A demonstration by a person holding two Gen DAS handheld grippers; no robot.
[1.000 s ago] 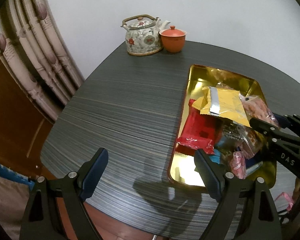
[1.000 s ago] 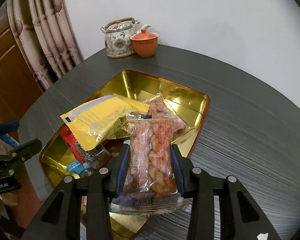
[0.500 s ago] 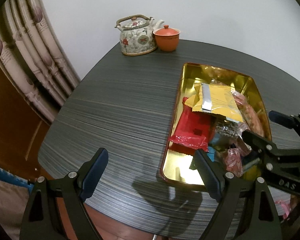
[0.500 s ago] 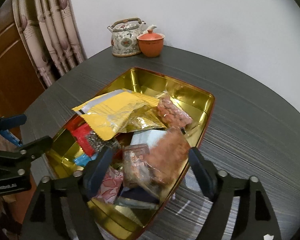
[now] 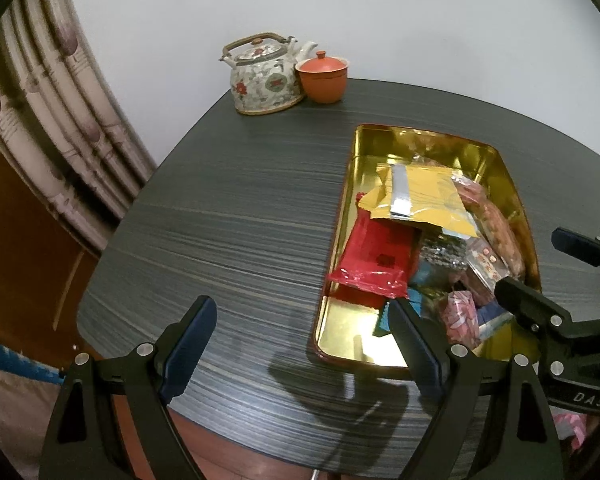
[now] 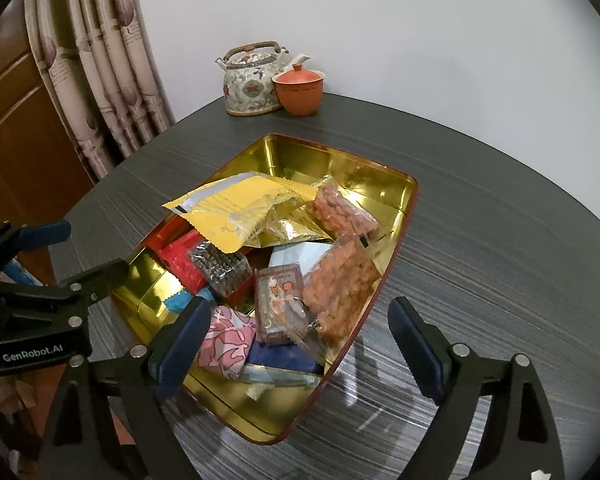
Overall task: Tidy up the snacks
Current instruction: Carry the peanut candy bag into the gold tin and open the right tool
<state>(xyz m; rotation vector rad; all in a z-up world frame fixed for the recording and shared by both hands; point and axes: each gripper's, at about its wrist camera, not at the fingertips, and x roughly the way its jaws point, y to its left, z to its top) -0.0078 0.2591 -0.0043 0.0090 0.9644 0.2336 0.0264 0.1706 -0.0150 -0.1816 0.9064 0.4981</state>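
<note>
Table [image 6: 500, 280]: no snacks left on what shows of it.
Tray [image 6: 384, 176]: mid-frame, piled with packets; sorting looks nearly done.
Right gripper [image 6: 296, 340]: jaws just opened, empty; nut packet [image 6: 340, 284] lies dropped in tray.
Left gripper [image 5: 304, 344]: released, empty, lower frame.

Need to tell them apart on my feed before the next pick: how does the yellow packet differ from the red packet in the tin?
The yellow packet lies on top of the pile, toward the tin's far half; the red packet sits lower, partly under it, by the left wall. The yellow one has a silver strip and looks larger; the red one is plain and mostly covered. Both are sealed, crimp-edged and inside the gold tin.
</note>
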